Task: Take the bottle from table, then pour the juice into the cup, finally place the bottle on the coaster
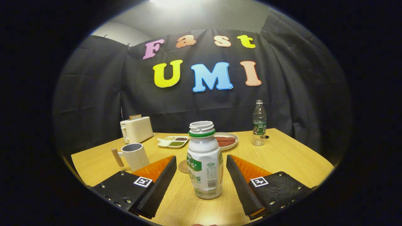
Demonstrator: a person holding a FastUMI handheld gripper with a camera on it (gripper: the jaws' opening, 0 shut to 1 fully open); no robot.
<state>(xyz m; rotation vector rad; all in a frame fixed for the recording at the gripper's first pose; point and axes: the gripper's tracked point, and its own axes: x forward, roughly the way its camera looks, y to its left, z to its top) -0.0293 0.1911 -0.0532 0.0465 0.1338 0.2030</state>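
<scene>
Bottle: we saw the uncapped bottle (204, 161) upright between our fingers (163, 179), touching neither
Claw: our gripper (201, 175) stood wide, holding nothing
Coaster: the coaster (183, 166) lay just behind the bottle
Cup: the cup (135, 156) stood beyond the left finger
Surface: a wooden table (292, 157) carried a toaster (136, 128), a plate (226, 141) and a water bottle (259, 123)

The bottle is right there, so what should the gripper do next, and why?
Probably close. The bottle stands upright on the table between the open gripper's fingers, with gaps on both sides, so nothing holds it yet.
</scene>
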